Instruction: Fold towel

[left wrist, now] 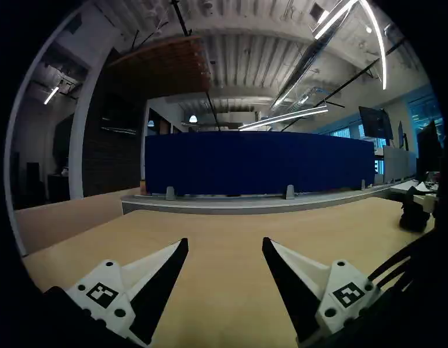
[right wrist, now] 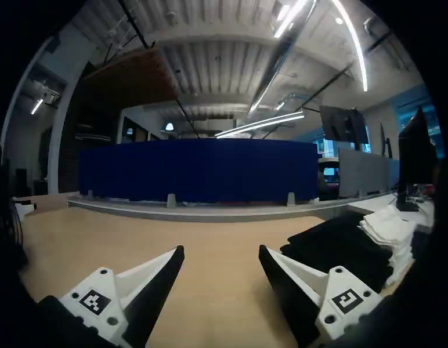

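Note:
A stack of folded black towels (right wrist: 340, 246) lies on the wooden table (right wrist: 212, 261) at the right in the right gripper view, with a stack of folded white towels (right wrist: 395, 232) beside it farther right. My right gripper (right wrist: 221, 252) hovers low over the table, open, nothing between its fingers; the black stack sits just beyond its right finger. In the left gripper view my left gripper (left wrist: 225, 243) is also open and holds nothing, low over bare table (left wrist: 235, 232).
A blue divider panel (left wrist: 253, 162) runs along the table's far edge on a grey rail. A dark object (left wrist: 414, 214) sits at the right edge in the left gripper view. Monitors (right wrist: 418, 156) stand at the far right.

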